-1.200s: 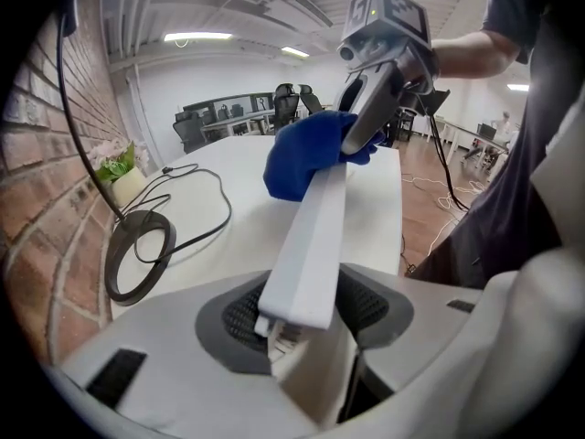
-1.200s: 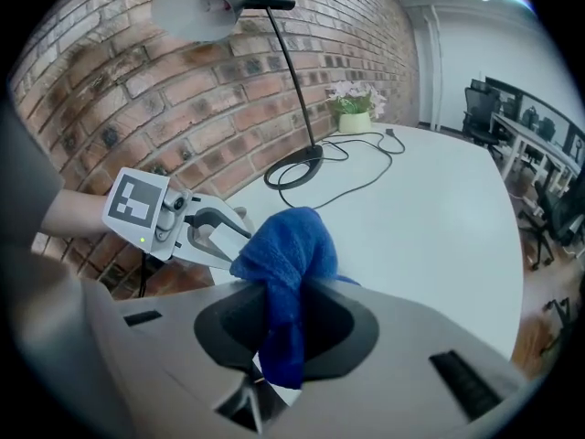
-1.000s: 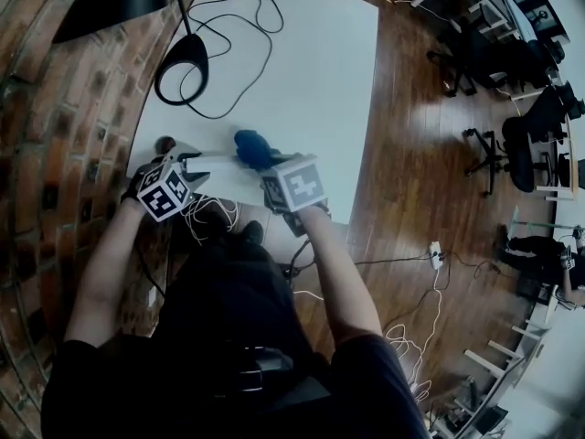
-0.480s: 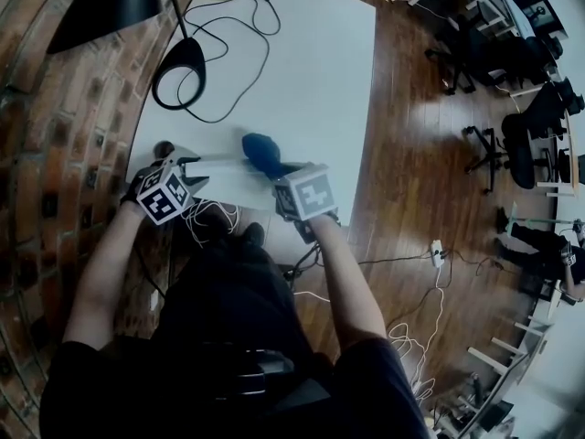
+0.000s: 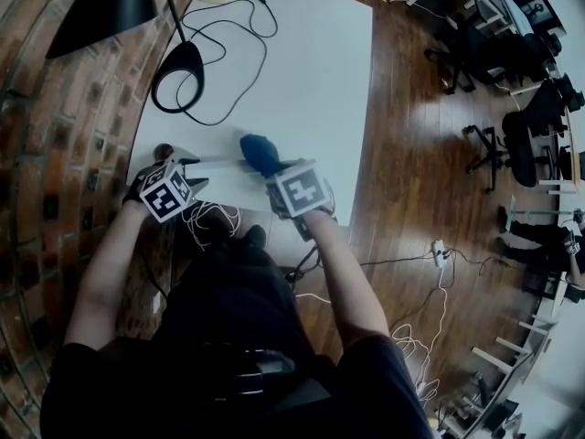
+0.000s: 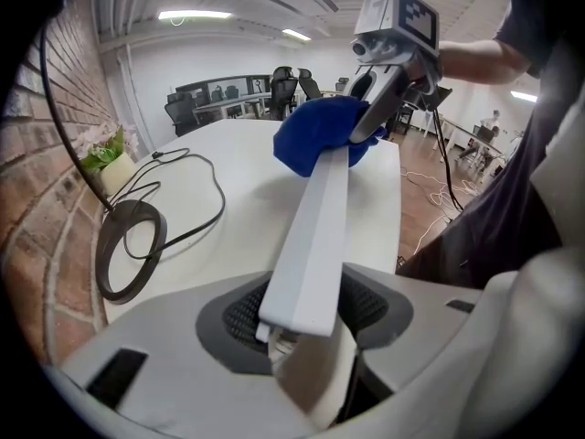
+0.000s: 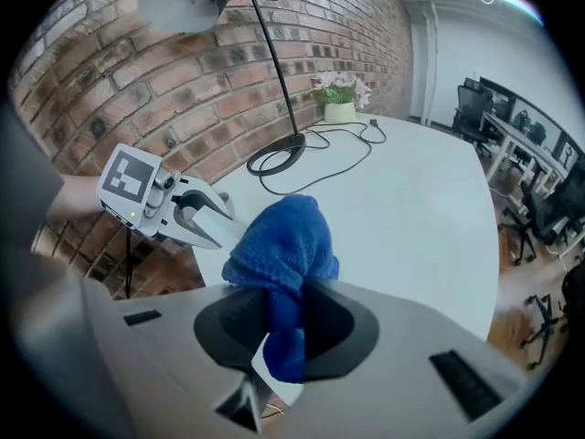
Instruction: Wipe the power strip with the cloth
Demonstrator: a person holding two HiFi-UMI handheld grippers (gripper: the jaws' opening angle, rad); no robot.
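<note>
The left gripper (image 6: 306,323) is pinching the long white power strip (image 6: 315,236) (near end); the right gripper (image 7: 283,337) is pinching the blue fluffy cloth (image 7: 279,240) upon it. The far pale pot (image 7: 340,112) is holding flowers (image 7: 340,88).

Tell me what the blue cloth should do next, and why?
Probably slide the cloth along the power strip toward the left gripper: the right gripper holds it at the strip's far end, and the left gripper clamps the near end.

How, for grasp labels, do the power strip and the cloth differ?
The power strip is white, rigid and straight; the cloth is blue, soft and bunched. The left hand-held gripper clamps the power strip's end; the right hand-held gripper clamps the cloth. Shared: both are gripped and touching.
</note>
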